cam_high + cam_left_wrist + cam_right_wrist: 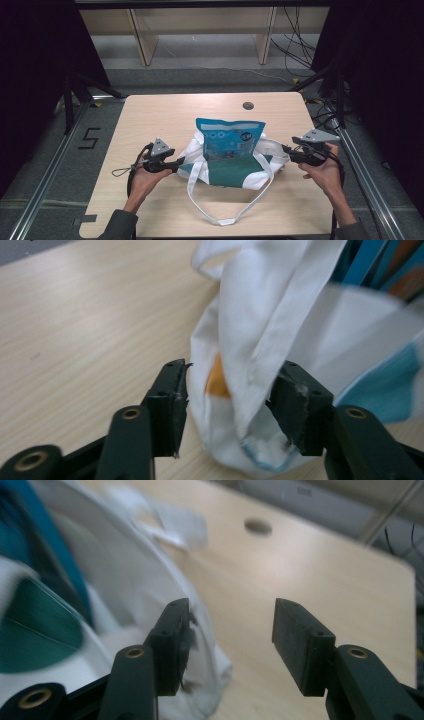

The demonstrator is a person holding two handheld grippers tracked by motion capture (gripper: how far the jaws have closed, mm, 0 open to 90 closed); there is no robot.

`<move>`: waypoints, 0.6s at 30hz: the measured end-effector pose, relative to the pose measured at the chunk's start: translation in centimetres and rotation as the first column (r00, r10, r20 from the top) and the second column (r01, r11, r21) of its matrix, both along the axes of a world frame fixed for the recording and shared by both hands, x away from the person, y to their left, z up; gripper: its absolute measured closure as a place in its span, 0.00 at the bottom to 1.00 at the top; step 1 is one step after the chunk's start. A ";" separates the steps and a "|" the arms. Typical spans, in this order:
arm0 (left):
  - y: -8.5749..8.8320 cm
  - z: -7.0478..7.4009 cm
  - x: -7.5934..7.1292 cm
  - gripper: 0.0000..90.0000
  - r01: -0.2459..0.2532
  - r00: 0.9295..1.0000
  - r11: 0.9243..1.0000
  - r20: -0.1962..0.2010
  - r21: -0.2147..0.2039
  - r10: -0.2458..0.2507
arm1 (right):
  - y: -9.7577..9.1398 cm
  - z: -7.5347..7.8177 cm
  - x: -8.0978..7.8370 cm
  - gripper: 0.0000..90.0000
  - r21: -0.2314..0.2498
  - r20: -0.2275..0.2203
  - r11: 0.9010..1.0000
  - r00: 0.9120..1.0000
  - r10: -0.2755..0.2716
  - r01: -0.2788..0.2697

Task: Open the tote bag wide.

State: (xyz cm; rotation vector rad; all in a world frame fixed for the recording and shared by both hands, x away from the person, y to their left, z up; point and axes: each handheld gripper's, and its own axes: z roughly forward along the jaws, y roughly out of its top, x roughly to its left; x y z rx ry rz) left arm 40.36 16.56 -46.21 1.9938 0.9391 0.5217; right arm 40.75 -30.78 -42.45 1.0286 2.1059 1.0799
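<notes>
- Table (150, 115): a light wood-grain top is lying under both of my hands; a round cable hole (248, 105) is sitting near its far edge, toward 12 o'clock from the bag.
- Bag (235, 172): a white and dark green cloth tote is resting at the middle of the table, its mouth facing up; one long white strap (220, 212) is looping out over the wood toward 6 o'clock.
- Blue packet (230, 140): a printed blue pouch is standing in the bag's mouth, its top edge rising toward 12 o'clock above the cloth.
- Left gripper (176, 163): I am holding it at 9 o'clock of the bag, pointing toward 3 o'clock. In the left gripper view its jaws are standing apart with a white fold of the bag's edge (250, 365) hanging between them; the fold is lying against the right-hand jaw, while the left-hand jaw is just beside the cloth. An orange patch (217, 382) is showing inside the fold.
- Right gripper (286, 150): I am holding it at 3 o'clock of the bag, pointing toward 9 o'clock. In the right gripper view its jaws are spread wide over bare wood; the left-hand jaw is lying against the white cloth (150, 580), and the other is clear of it.
- Cables: one is trailing from each gripper back past my wrists.
</notes>
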 end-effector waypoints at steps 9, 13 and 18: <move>-3.8 1.8 0.6 0.48 0.119 0.991 0.992 0.065 -0.043 -0.116 | 5.2 2.4 -2.7 0.52 0.066 -0.017 0.954 0.956 0.294 -0.292; -5.0 1.4 1.8 0.55 0.142 0.988 0.990 0.067 -0.006 -0.141 | 7.8 0.7 -1.7 0.49 0.060 -0.083 0.938 0.934 0.346 -0.342; -5.4 0.8 3.1 0.75 0.145 0.989 0.989 0.039 -0.041 -0.144 | 9.2 -0.2 -0.6 0.56 0.049 -0.128 0.915 0.906 0.404 -0.401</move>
